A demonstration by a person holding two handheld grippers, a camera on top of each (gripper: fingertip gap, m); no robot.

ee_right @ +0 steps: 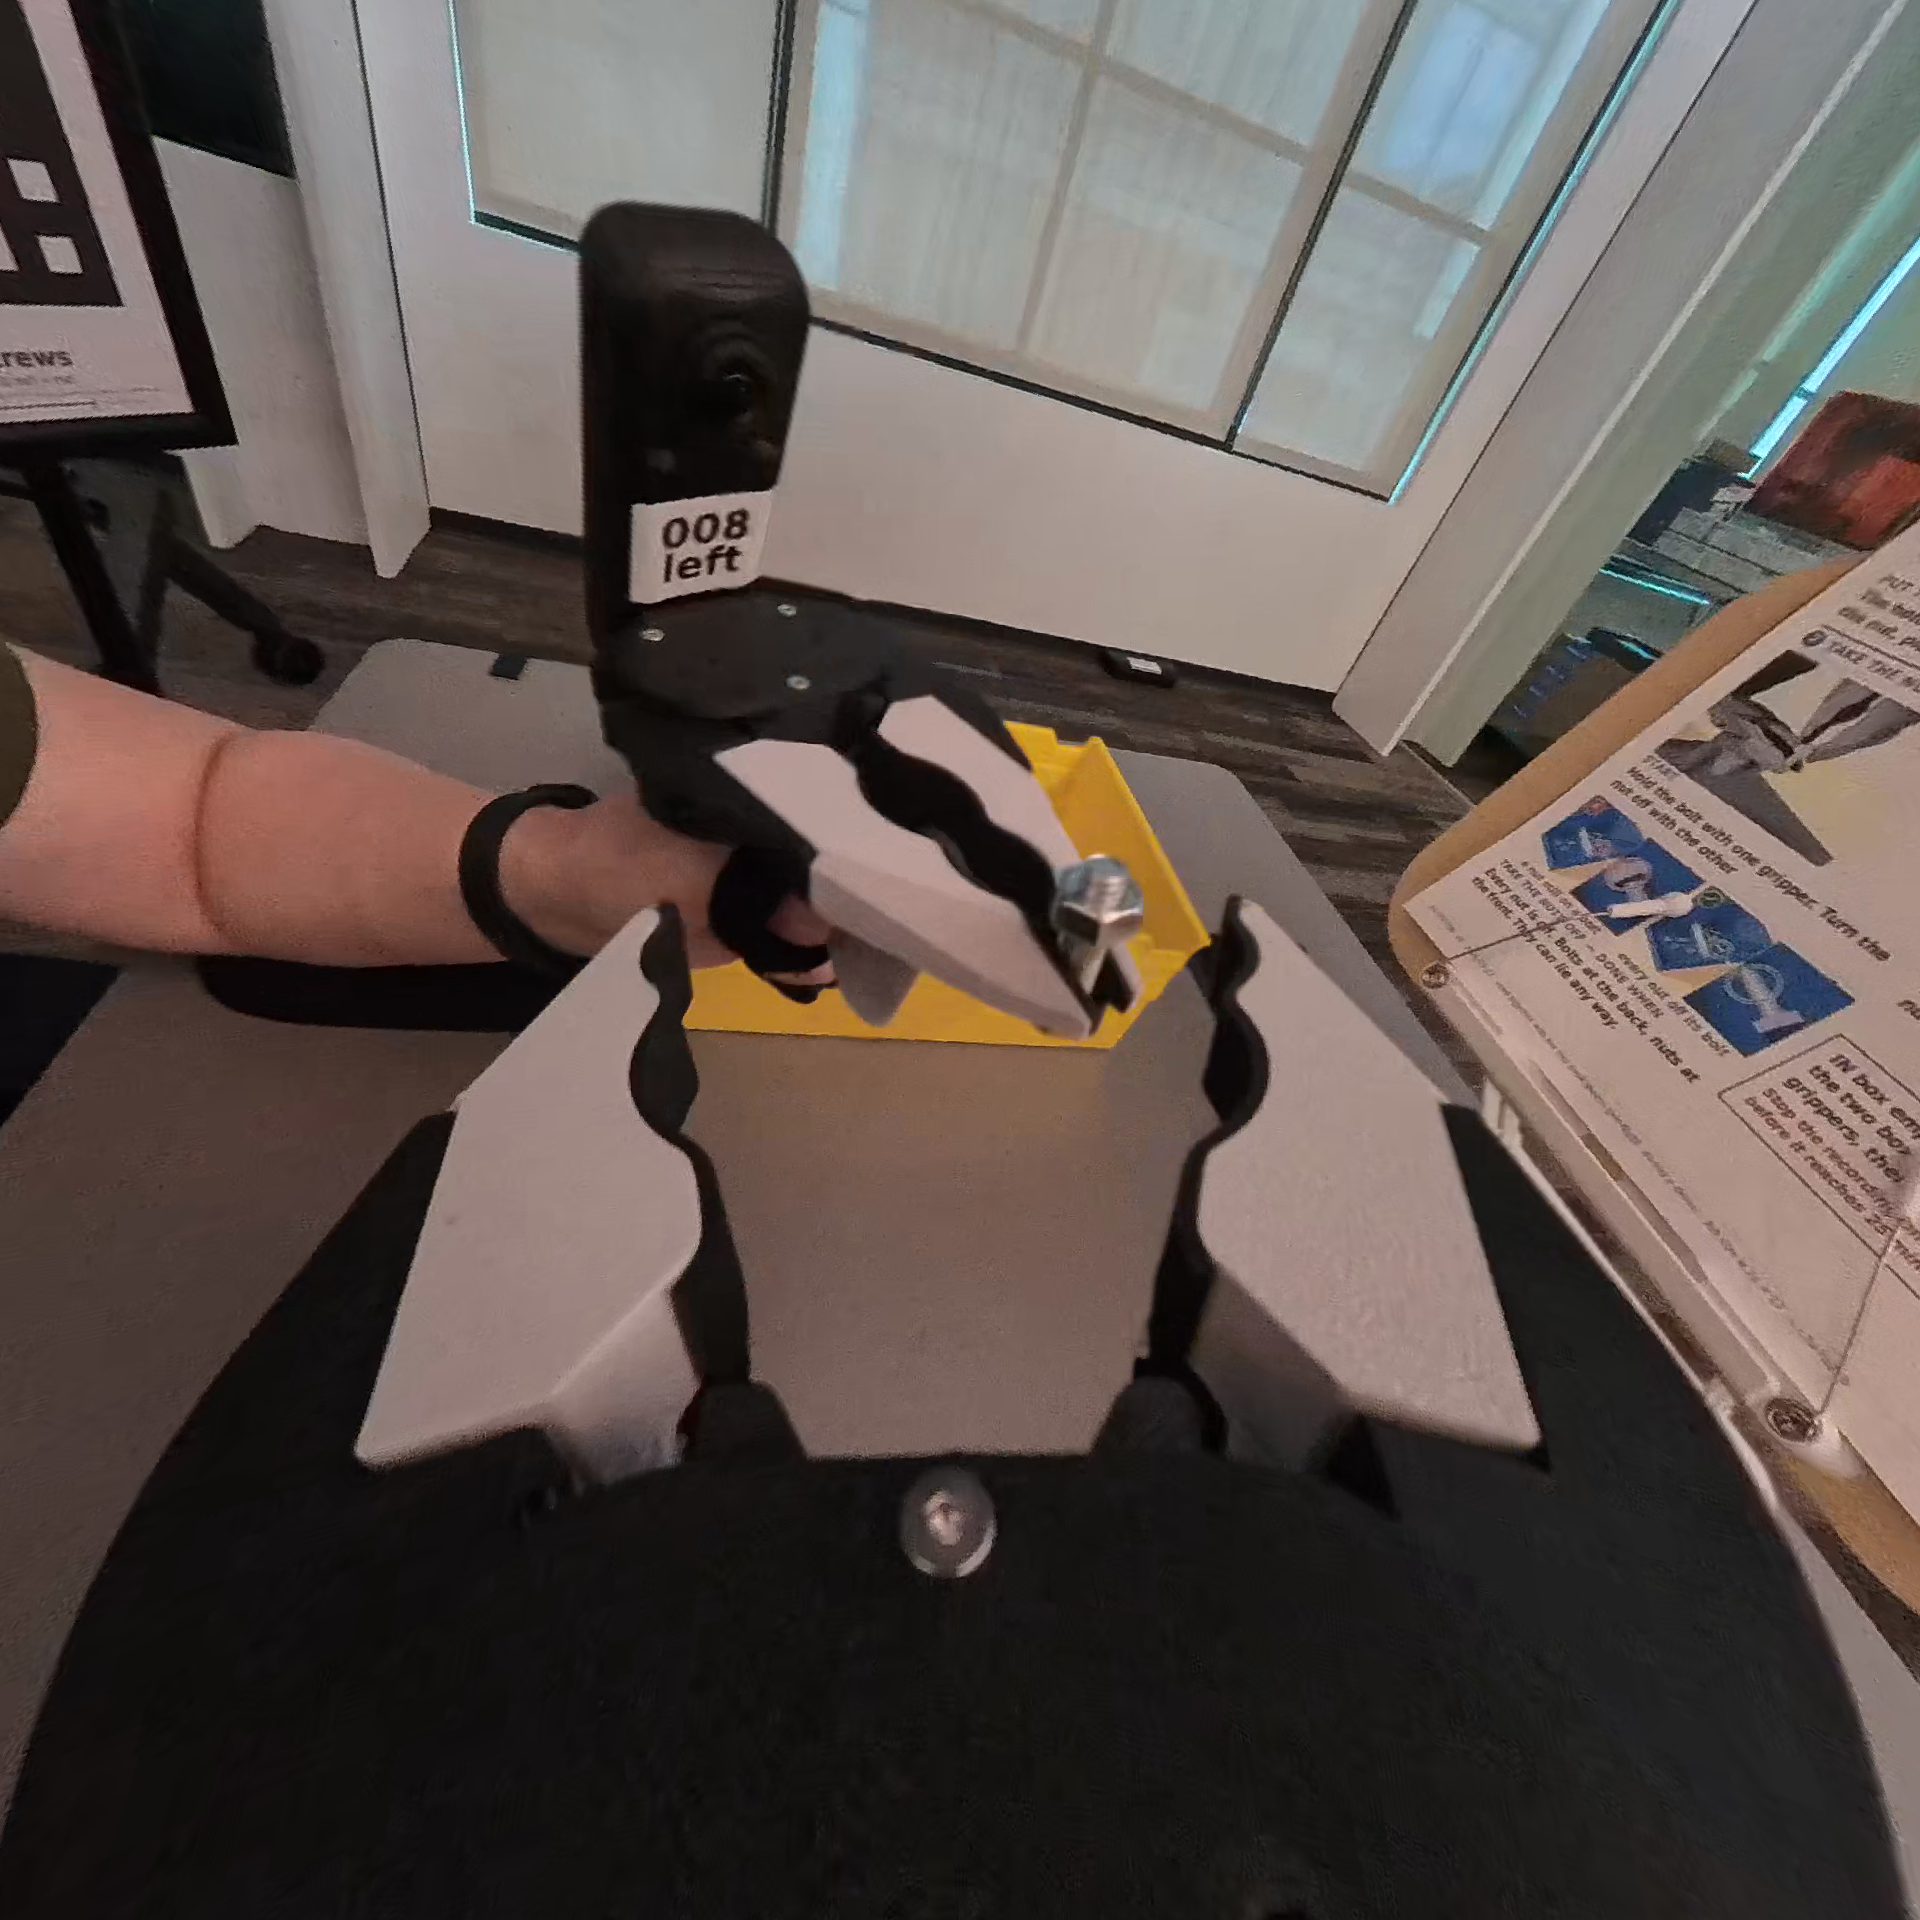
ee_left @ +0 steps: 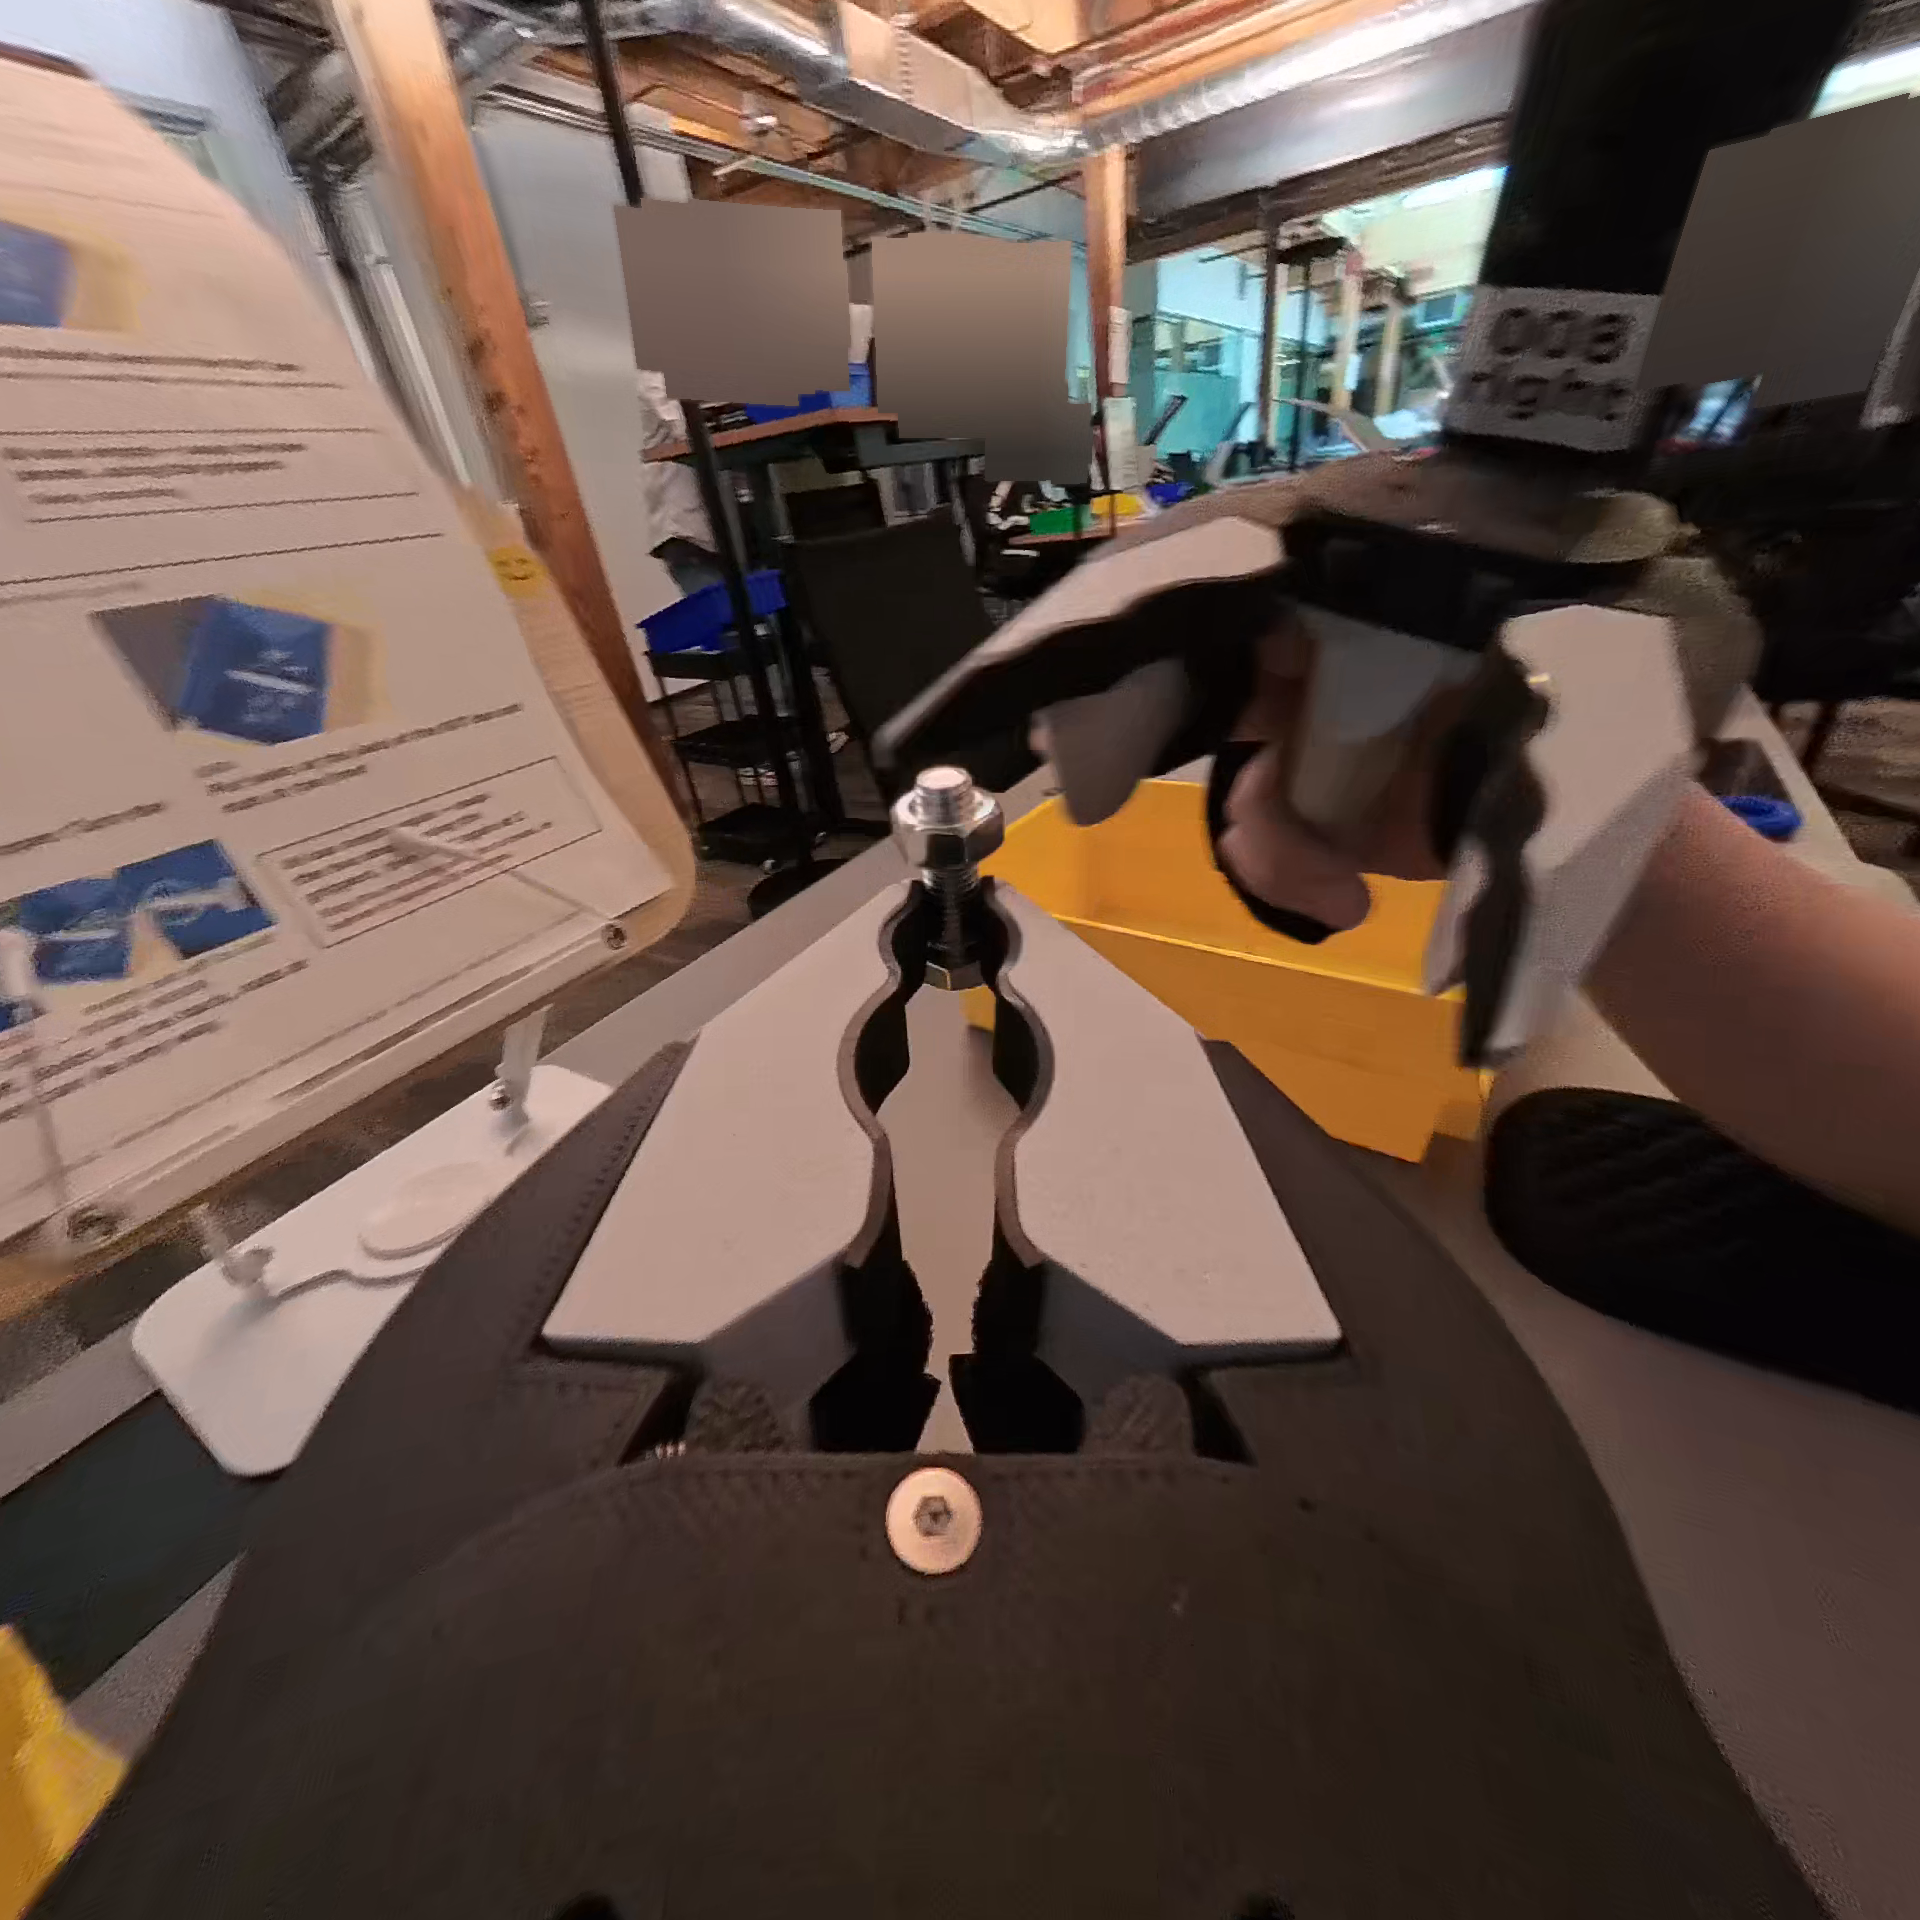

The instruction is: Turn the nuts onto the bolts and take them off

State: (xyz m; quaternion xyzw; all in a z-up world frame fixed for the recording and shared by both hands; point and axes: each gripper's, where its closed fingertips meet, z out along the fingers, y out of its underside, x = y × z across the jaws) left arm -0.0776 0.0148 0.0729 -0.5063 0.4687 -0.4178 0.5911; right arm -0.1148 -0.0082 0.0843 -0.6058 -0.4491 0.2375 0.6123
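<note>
My left gripper (ee_left: 948, 935) is shut on the head end of a silver bolt (ee_left: 948, 888) and holds it upright above the grey table (ee_left: 1714, 1558). A silver nut (ee_left: 945, 828) sits on the thread near the bolt's top end. The bolt (ee_right: 1099, 916) also shows in the right wrist view, at the tips of the left gripper (ee_right: 1091, 1003). My right gripper (ee_right: 951, 930) is open and empty and faces the bolt from a short distance. In the left wrist view the right gripper (ee_left: 1174, 894) hangs just right of and above the nut, without touching it.
A yellow bin (ee_left: 1247, 997) (ee_right: 1138, 831) stands on the table behind the bolt. A tilted instruction board (ee_left: 260, 623) (ee_right: 1714, 935) on a white stand base (ee_left: 364, 1278) stands at the table's side. A person's forearm (ee_right: 312, 842) with a black wristband holds the left gripper. My two grippers' fingertips are within a few centimetres of each other.
</note>
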